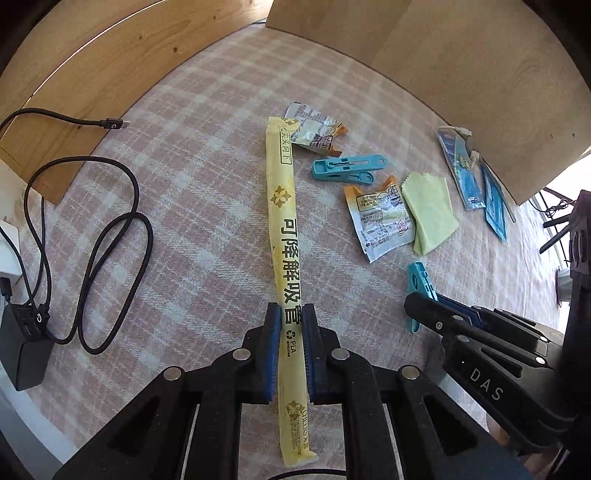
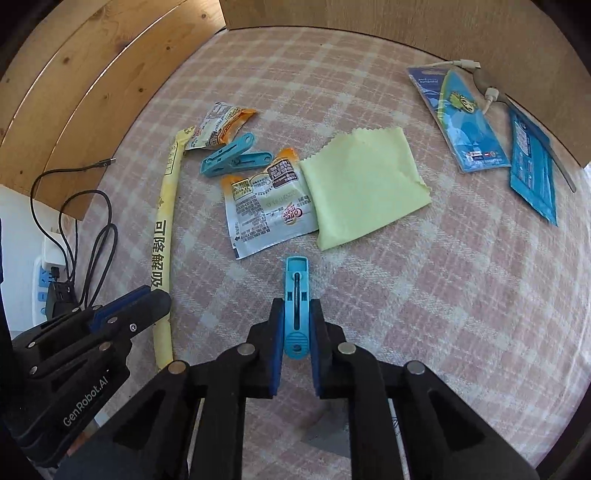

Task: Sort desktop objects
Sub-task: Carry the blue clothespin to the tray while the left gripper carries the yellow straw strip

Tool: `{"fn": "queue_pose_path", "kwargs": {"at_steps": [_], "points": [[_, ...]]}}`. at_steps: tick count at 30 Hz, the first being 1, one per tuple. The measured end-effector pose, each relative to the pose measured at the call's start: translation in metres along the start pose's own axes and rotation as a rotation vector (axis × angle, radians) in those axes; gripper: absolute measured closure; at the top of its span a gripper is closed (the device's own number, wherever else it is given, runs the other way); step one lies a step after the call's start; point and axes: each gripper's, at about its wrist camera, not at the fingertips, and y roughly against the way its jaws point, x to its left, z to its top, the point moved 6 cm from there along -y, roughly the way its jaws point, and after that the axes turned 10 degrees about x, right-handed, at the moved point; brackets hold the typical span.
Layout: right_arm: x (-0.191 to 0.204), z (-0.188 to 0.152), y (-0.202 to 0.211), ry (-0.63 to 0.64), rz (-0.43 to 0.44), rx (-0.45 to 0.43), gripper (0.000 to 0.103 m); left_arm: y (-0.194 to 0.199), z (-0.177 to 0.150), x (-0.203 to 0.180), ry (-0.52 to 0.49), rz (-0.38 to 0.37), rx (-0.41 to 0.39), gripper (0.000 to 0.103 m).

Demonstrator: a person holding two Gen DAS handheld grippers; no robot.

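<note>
Our left gripper (image 1: 290, 321) has its jaws pressed against both sides of the long yellow straw wrapper (image 1: 284, 221), pinching it near its close end while the rest of the wrapper runs away from us across the checked cloth (image 1: 207, 155). Our right gripper (image 2: 296, 317) pinches a blue clothes peg (image 2: 296, 295) by its rear half, the nose pointing forward over the cloth.

We judge that both pickups are made and the carrying step is next: each item needs lifting clear and taking to wherever its kind is gathered. The wrapper is long and limp, so we expect its far end to drag or sag, and it touches the torn sachet (image 1: 314, 129) at the top, which may get nudged. The second peg (image 2: 232, 155) lies beside that sachet, so the held peg probably belongs with it.

Further out lie an opened creamer sachet (image 2: 269, 210), its edge against the yellow cleaning cloth (image 2: 365, 184), and two blue packets (image 2: 461, 122) near the wooden board (image 2: 369, 14), with a white cable (image 2: 476, 77) across them.

No sorting bin or tray shows in either view, so the destination is unclear. The black cable (image 1: 92, 206) and charger at the left are cut off at the frame edge. Whether either item is already off the cloth we cannot tell.
</note>
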Motion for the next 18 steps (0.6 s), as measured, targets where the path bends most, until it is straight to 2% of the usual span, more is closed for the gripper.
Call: {"fn": "queue_pose_path", "kwargs": {"at_steps": [6,10,14,18], "points": [[-0.023,-0.013,0.032,-0.08,0.112,-0.068,0.091,0.021,-0.005,-0.017,-0.021,-0.026,-0.029,0.093],[-0.032,-0.028,0.059,-0.113,0.155,-0.12,0.091,0.044,0.011,-0.023,-0.064,-0.042,-0.053,0.093],[-0.045,-0.057,0.079,-0.154,0.159,-0.169,0.091,0.061,-0.005,-0.054,-0.118,-0.085,-0.059,0.093],[-0.078,-0.091,0.093,-0.213,0.173,-0.196,0.091,0.062,-0.017,-0.098,-0.199,-0.098,-0.053,0.093]]}}
